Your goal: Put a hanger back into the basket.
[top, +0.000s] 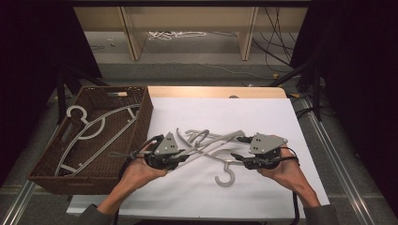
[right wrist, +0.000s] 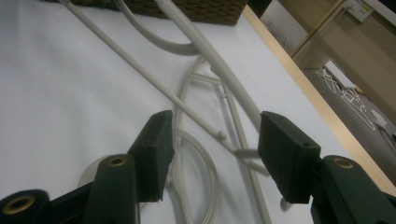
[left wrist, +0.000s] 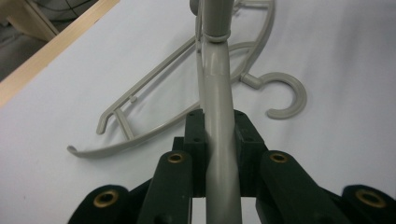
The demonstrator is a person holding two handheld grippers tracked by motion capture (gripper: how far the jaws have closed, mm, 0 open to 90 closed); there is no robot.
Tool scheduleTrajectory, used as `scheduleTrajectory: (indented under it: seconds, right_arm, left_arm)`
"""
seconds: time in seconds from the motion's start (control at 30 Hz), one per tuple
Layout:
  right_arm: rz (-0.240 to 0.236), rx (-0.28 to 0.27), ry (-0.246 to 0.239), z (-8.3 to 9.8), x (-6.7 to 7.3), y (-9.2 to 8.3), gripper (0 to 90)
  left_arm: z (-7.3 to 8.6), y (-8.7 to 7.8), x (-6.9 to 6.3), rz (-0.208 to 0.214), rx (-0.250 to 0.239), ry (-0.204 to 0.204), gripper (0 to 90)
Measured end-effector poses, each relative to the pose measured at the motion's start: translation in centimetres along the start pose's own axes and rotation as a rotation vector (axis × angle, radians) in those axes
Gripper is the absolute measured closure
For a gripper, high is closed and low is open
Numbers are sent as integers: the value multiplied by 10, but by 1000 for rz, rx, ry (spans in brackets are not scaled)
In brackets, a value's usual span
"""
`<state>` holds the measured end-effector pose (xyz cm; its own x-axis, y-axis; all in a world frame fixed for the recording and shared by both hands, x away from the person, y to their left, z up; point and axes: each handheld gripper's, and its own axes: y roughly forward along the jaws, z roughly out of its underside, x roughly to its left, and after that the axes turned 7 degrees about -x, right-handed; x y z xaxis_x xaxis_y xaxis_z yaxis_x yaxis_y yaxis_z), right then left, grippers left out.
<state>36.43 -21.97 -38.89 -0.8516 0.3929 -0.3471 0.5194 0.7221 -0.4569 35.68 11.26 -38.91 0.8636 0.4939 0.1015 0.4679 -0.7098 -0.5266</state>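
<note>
My left gripper [left wrist: 219,140] clamps the arm of a grey hanger [left wrist: 217,84] above the white table [top: 263,117]; its view shows a second hanger [left wrist: 154,126] lying beneath. From above I see my right gripper [top: 239,158], jaws apart and gripping nothing, and a wicker basket [top: 141,117] with another hanger [top: 89,129].

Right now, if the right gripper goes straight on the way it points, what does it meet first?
Probably the grey plastic hangers crossed on the white table sheet: their bars run between and just ahead of the right gripper, whose open fingers touch nothing. Beyond them, the brown wicker basket. Depth is uncertain.
</note>
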Motion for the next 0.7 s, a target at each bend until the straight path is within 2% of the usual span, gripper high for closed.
scheduleTrajectory:
  seconds: [0.2, 0.27, 0.3, 0.37, 0.43, 0.47, 0.5, 0.7]
  right_arm:
    - [16, -10, 24, 0, 1, -3, 439]
    - [16, -17, 38, 0, 3, -5, 434]
    - [17, -20, 40, 0, 3, -5, 431]
    - [23, -22, 56, 1, 4, -7, 423]
    - [27, -29, 56, 2, 5, -9, 422]
    - [21, -24, 64, 2, 6, -10, 419]
    - [25, -27, 69, 3, 7, -10, 417]
    - [15, -24, 81, 6, 12, -11, 414]
  left_arm:
    - [3, -15, 19, -22, -35, -127, 793]
    - [3, -19, 24, -29, -40, -147, 793]
    - [4, -22, 26, -27, -63, -176, 792]
    - [3, -27, 30, -30, -67, -188, 793]
    - [2, -33, 32, -37, -96, -234, 793]
    - [1, -36, 34, -33, -90, -220, 793]
    - [0, -38, 33, -32, -108, -244, 793]
    - [-9, -54, 34, -6, -156, -285, 792]
